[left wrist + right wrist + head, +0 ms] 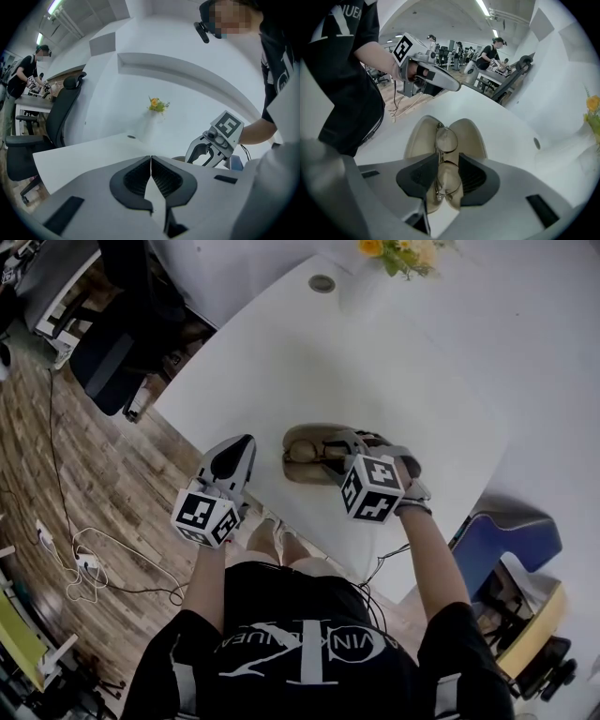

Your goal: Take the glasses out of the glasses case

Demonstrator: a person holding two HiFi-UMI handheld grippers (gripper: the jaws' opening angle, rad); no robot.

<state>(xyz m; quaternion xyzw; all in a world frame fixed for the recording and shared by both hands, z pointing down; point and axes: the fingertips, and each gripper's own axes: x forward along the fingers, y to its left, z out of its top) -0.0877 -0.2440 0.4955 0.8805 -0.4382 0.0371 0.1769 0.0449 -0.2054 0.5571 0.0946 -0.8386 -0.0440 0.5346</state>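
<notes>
Counter: white counter (pixel 281 352) carrying an open beige glasses case (pixel 298 471) near its front edge.
Glasses: the glasses (pixel 446 139) lie inside the case.
Right tool (pixel 449 161): forearm stretched over the counter, clenched across one lens.
Left tool (pixel 151 159): held at the counter's near edge, jaws pressed together, empty.
</notes>
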